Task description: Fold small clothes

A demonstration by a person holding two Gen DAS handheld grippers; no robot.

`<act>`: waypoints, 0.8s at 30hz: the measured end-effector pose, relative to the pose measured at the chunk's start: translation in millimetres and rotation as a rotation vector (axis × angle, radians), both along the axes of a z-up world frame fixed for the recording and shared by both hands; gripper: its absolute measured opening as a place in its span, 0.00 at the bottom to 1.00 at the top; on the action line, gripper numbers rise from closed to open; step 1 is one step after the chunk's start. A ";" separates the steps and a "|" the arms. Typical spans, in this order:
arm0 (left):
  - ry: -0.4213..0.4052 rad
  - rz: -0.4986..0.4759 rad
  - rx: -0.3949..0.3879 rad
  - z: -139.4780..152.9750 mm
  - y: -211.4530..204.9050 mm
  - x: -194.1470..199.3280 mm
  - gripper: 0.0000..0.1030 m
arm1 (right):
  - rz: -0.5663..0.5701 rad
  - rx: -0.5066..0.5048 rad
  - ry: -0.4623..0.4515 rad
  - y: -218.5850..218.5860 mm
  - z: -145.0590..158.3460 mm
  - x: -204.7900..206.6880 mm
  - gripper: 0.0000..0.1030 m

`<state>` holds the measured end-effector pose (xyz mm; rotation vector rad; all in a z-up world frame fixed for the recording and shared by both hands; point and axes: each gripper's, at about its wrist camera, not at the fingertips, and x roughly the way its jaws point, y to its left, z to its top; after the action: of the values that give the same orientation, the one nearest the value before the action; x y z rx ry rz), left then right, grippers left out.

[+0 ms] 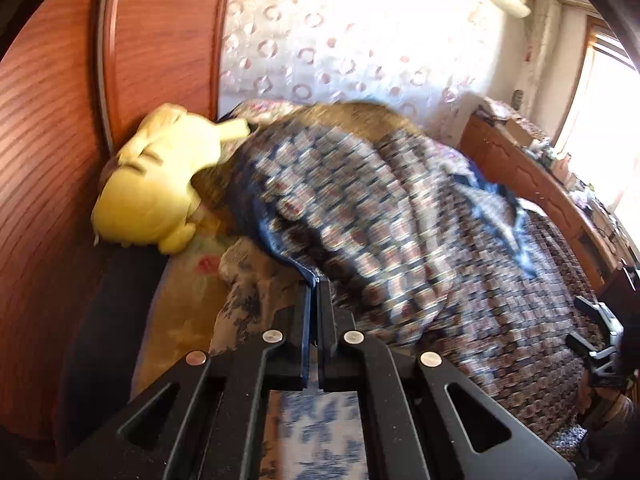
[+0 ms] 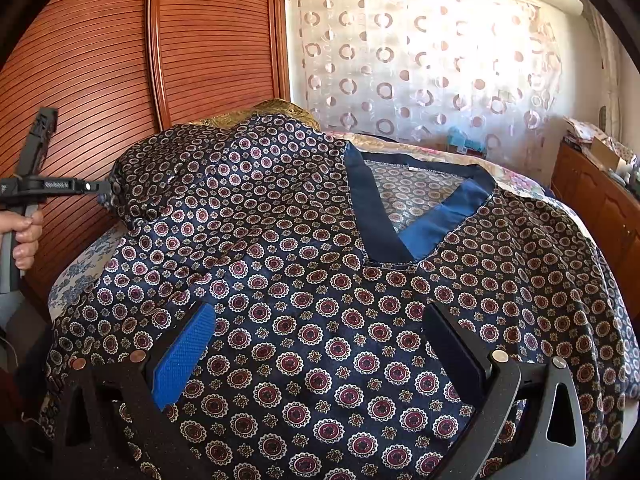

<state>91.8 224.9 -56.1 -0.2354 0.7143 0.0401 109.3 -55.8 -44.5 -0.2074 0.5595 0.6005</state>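
Observation:
A navy patterned V-neck shirt (image 2: 320, 280) lies spread front-up on the bed, its collar (image 2: 400, 236) toward the far side. My left gripper (image 1: 317, 280) is shut on the dark hem of one sleeve. In the right wrist view the left gripper (image 2: 105, 188) holds that sleeve (image 2: 192, 172) raised and folded over the shirt's left shoulder. The shirt (image 1: 380, 208) looks blurred in the left wrist view. My right gripper (image 2: 320, 316) hovers open over the lower front of the shirt, with its blue pad (image 2: 184, 356) and dark finger (image 2: 456, 344) wide apart and nothing pinched between them.
A yellow plush toy (image 1: 160, 184) lies by the wooden wardrobe (image 2: 120, 60) at the bed's head. A hand (image 2: 26, 236) grips the left tool's handle. A patterned curtain (image 2: 420, 60) hangs behind the bed. A cluttered wooden dresser (image 2: 600, 208) stands at the right.

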 end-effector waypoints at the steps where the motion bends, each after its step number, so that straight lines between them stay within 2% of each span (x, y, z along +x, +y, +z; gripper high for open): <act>1: -0.015 -0.019 0.003 7.6 -6.6 0.8 0.03 | 0.000 0.002 0.001 -0.5 -0.1 0.3 1.00; 5: -0.076 -0.157 0.018 44.6 -56.7 13.4 0.03 | -0.014 0.025 0.004 -6.3 0.4 1.6 1.00; 7: -0.081 -0.226 0.025 53.1 -83.7 21.6 0.03 | -0.027 0.039 0.003 -10.7 1.7 1.8 1.00; 11: -0.020 -0.380 0.032 50.2 -149.6 39.0 0.03 | -0.090 -0.005 -0.023 -24.5 6.0 4.8 1.00; 15: -0.007 -0.441 0.085 43.4 -184.4 32.0 0.03 | -0.127 0.031 -0.011 -52.1 16.6 6.9 1.00; 16: -0.008 -0.444 0.090 42.8 -185.2 29.0 0.10 | -0.133 0.034 -0.014 -55.8 18.1 6.2 1.00; 17: -0.008 -0.441 0.098 42.2 -184.5 26.2 0.22 | -0.139 0.034 -0.020 -59.5 19.7 5.3 1.00; 18: -0.012 -0.429 0.109 41.4 -181.6 22.6 0.27 | -0.140 0.034 -0.023 -61.7 20.3 4.8 1.00; 19: -0.015 -0.418 0.119 41.0 -178.5 20.6 0.39 | -0.139 0.034 -0.024 -62.5 20.5 3.9 1.00; 21: -0.016 -0.398 0.131 40.7 -166.3 16.7 0.49 | -0.132 0.036 -0.021 -61.7 20.1 2.6 1.00; 23: -0.006 -0.364 0.122 35.3 -150.2 11.7 0.70 | -0.115 0.045 -0.011 -59.6 19.9 2.0 1.00; 24: -0.001 -0.350 0.120 31.5 -145.8 11.4 0.73 | -0.103 0.052 -0.005 -59.9 20.6 2.9 1.00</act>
<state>103.2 79.0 -24.6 0.0064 0.7409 -0.2496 112.1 -115.7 -24.0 -0.1300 0.5455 0.5137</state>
